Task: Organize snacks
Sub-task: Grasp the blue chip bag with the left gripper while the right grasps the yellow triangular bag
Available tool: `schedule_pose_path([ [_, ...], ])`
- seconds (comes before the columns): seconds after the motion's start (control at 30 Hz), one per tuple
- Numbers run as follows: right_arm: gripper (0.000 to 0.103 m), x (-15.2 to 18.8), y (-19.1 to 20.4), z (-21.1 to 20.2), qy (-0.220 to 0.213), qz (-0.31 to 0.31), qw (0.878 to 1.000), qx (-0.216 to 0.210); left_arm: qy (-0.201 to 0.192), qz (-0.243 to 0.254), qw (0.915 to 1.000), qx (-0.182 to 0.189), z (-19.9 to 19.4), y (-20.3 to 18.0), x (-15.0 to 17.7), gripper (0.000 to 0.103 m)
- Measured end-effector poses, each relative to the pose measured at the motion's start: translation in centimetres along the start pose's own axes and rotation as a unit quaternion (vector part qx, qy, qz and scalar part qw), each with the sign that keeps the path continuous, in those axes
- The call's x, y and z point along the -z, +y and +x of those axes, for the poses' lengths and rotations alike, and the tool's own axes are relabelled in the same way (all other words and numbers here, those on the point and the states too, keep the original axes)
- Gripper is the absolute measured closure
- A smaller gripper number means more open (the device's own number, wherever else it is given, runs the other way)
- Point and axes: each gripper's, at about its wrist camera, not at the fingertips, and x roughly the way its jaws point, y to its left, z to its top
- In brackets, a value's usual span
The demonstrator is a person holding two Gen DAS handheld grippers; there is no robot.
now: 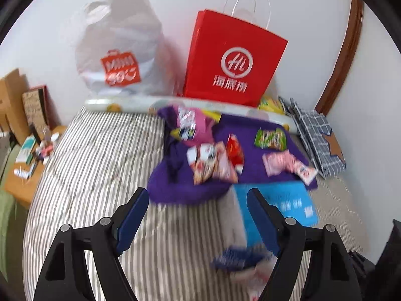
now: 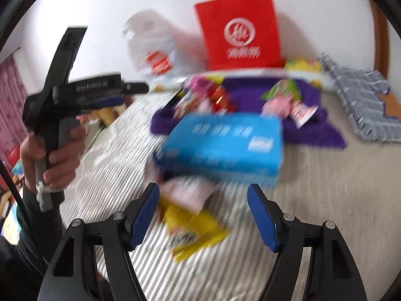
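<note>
Nothing is held yet: both the left gripper (image 1: 198, 215) and right gripper (image 2: 203, 213) are spread wide and empty. The yellow packet (image 2: 195, 230) lying near on the striped bedcover (image 1: 100, 155) could get pinched together with the pink packet (image 2: 188, 193) touching it. Farther off, the snacks (image 1: 215, 160) piled on the purple cloth (image 1: 180, 188) are overlapped, so two could be dragged at once, or cloth snagged, and the blue box (image 2: 225, 145) bumped.

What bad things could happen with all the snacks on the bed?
The yellow snack packet lies partly under a pink packet, so the open right gripper might grab both. The pictures are blurry, suggesting fast motion, so a grab could miss. The snacks on the soft purple blanket overlap, so picking one might drag others.
</note>
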Motion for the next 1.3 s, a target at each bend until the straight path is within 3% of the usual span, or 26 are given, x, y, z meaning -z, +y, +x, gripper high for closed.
schedule_pose_path([
  [0.17, 0.029, 2.1, 2.0, 2.4, 0.024, -0.026, 0.999, 0.036, 0.024, -0.008, 0.9997, 0.0, -1.5, 1.2, 2.8, 0.024],
  [0.27, 0.029, 2.4, 2.4, 3.4, 0.022, -0.03, 0.999, 0.027, 0.032, 0.0, 0.9995, -0.001, -2.2, 1.5, 3.8, 0.024],
  [0.37, 0.029, 2.3, 2.9, 4.9, 0.025, -0.05, 0.996, 0.063, 0.041, 0.014, 0.999, -0.008, -2.4, 1.2, 4.5, 0.024],
  [0.5, 0.046, 2.9, 3.1, 4.6, 0.028, -0.065, 0.995, 0.073, 0.051, 0.034, 0.9981, -0.003, -2.3, 0.4, 5.6, 0.024],
  [0.67, 0.048, 3.3, 2.5, 2.1, 0.014, -0.04, 0.996, 0.075, 0.069, 0.042, 0.9966, 0.014, -1.2, -0.8, 6.9, 0.024],
  [0.87, 0.048, 4.3, 1.0, 0.6, 0.005, -0.02, 0.993, 0.116, 0.088, 0.037, 0.9948, 0.036, -0.2, -1.9, 8.1, 0.024],
  [1.13, 0.046, 5.1, -2.6, 0.8, -0.009, 0.047, 0.982, 0.183, 0.095, 0.044, 0.9937, 0.039, 0.3, -2.9, 9.1, 0.024],
  [1.3, 0.043, 5.7, -3.5, 0.5, -0.005, 0.052, 0.983, 0.177, 0.095, 0.044, 0.9934, 0.046, 0.7, -3.0, 9.4, 0.024],
])
